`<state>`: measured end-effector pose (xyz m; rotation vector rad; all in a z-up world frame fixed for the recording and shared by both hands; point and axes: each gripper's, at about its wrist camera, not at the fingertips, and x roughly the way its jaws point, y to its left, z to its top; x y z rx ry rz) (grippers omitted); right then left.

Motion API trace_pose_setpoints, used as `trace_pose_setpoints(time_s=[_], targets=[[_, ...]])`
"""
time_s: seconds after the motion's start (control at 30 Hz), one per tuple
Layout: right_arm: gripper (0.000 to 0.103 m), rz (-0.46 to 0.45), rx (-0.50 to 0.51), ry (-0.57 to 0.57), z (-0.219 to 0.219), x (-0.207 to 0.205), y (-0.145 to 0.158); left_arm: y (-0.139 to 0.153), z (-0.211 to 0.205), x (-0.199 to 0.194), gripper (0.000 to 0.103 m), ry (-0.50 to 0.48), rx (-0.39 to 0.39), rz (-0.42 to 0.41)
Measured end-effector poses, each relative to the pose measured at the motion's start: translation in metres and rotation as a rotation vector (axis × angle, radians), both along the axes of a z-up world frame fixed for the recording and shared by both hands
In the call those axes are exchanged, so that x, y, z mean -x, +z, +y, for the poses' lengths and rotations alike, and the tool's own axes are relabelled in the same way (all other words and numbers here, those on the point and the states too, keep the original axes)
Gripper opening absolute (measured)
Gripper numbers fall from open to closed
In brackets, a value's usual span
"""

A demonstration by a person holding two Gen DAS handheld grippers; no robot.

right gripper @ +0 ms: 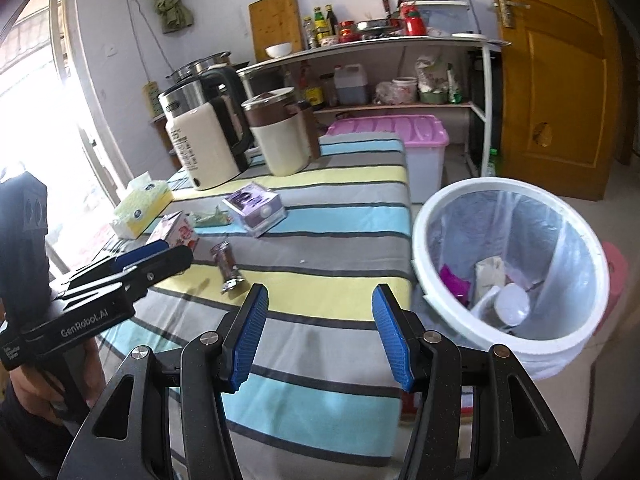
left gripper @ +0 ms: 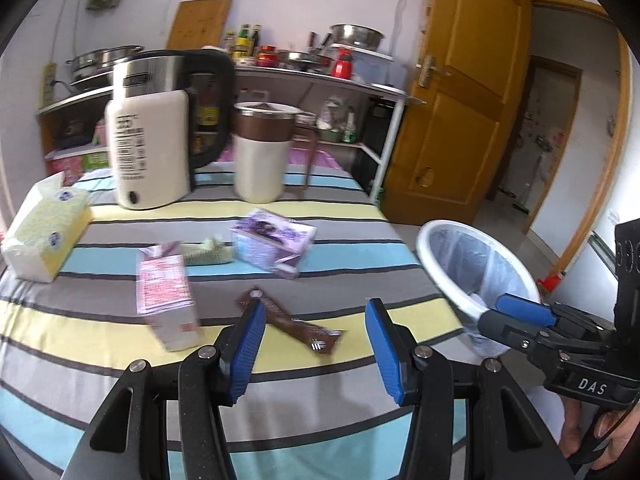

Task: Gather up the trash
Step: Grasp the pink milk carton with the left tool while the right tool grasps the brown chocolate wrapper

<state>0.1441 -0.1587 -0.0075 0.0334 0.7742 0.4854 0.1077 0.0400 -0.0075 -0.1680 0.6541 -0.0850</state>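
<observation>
Step in hand: picking the next piece of trash. Left hand-held gripper [left gripper: 315, 346] hovers low over the striped counter [left gripper: 360, 208], jaws wide, empty, aimed at the brown wrapper [left gripper: 292, 322] lying flat just ahead. Right hand-held gripper [right gripper: 320, 336] wide open, empty, level, beside the bin [right gripper: 508, 280] at counter's edge. Next: descend, straddle wrapper, close. Carton [left gripper: 166, 296], purple box [left gripper: 272, 242] remain.

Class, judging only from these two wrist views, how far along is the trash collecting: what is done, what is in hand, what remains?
Done: some rubbish already lies inside the lined bin. In hand: nothing; the left gripper and right gripper are both open and empty. Left: the brown wrapper, pink carton, green wrapper and purple box are on the striped table.
</observation>
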Motion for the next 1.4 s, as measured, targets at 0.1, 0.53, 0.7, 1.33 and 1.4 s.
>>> trace_pose_setpoints(time_s=[0.1, 0.53, 0.7, 1.33, 1.4], targets=[[0.055, 0.014, -0.001, 0.026, 0.01, -0.003, -0.003, -0.001, 0.017, 0.001, 0.052, 0.044, -0.005, 0.005], [0.055, 0.053, 0.01, 0.115, 0.049, -0.019, -0.018, -0.011, 0.067, -0.012, 0.055, 0.194, -0.011, 0.036], [0.055, 0.073, 0.018, 0.142, 0.064, -0.029, -0.025, -0.021, 0.075, -0.026, 0.055, 0.217, -0.007, 0.065], [0.023, 0.124, 0.125, 0.262, 0.126, -0.056, -0.057, -0.04, 0.087, -0.036, 0.037, 0.205, 0.004, 0.114], [0.022, 0.12, 0.132, 0.27, 0.126, -0.052, -0.057, -0.04, 0.086, -0.034, 0.037, 0.202, 0.003, 0.113]])
